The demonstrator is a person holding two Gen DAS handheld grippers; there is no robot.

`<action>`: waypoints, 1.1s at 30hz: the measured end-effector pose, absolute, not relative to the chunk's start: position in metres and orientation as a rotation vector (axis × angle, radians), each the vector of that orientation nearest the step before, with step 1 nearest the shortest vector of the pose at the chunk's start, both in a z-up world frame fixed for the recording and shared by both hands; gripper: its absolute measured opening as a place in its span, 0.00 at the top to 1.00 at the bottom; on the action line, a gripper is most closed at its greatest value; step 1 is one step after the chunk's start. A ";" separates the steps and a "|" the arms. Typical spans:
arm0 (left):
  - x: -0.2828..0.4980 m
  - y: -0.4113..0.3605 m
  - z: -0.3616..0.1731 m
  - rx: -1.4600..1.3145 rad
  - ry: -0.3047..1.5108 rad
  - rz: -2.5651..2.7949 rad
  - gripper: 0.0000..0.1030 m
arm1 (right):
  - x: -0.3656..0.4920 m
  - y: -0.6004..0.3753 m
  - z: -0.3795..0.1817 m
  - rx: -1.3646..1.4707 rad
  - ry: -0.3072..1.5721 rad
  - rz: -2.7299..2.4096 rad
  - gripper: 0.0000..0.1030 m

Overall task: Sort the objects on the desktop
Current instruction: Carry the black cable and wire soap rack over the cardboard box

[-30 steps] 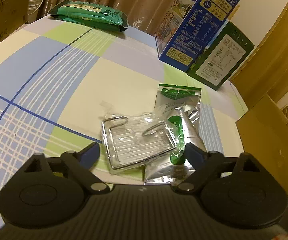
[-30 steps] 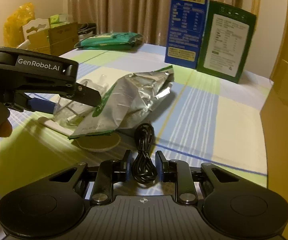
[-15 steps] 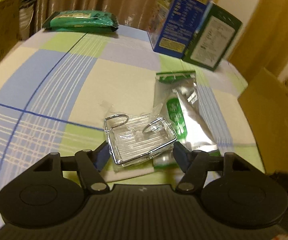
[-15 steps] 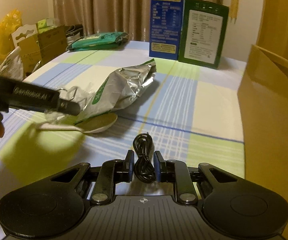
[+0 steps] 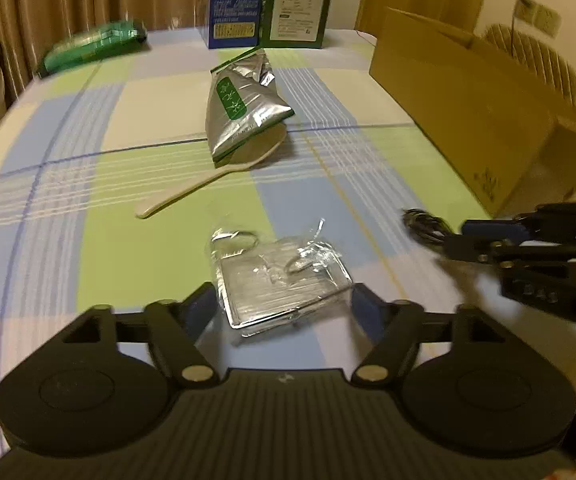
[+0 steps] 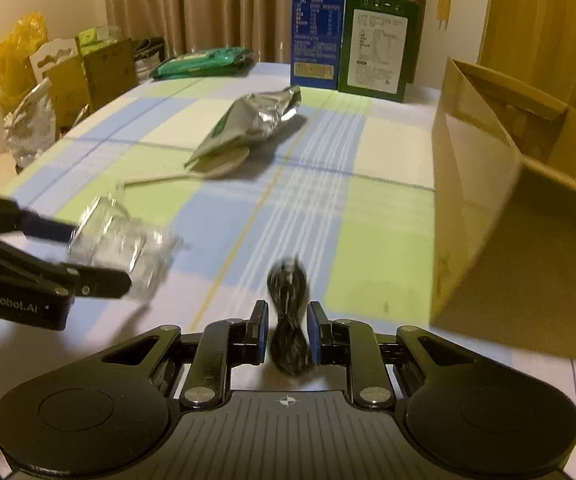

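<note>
Transport step: right tool pinches a coiled black cable; left tool, its jaws opening, brackets a plastic-wrapped wire rack above the tabletop. Next, judged: carry both over the open carton beyond and release inside. Farther off lie a spoon and foil pouch.
</note>
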State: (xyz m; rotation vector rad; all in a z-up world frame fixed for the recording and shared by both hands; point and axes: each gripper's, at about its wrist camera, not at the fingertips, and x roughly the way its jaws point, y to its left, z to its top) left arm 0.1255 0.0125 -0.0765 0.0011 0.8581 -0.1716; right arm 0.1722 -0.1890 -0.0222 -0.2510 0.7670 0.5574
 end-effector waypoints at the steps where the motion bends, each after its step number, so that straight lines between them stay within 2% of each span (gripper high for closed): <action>1: 0.120 0.009 -0.077 0.025 0.846 -0.158 0.19 | 0.171 -0.191 -0.024 -0.248 0.766 0.557 0.82; 9: 0.118 -0.006 -0.080 -0.002 0.784 -0.110 0.16 | 0.175 -0.192 -0.024 -0.217 0.739 0.556 0.70; 27: 0.131 -0.004 -0.086 -0.031 0.761 -0.045 0.16 | 0.187 -0.182 -0.039 -0.213 0.719 0.567 0.70; 31: 0.134 -0.005 -0.088 -0.024 0.757 -0.033 0.21 | 0.187 -0.182 -0.040 -0.212 0.712 0.565 0.70; 33: 0.136 -0.005 -0.091 -0.028 0.766 -0.035 0.28 | 0.187 -0.182 -0.040 -0.211 0.711 0.564 0.70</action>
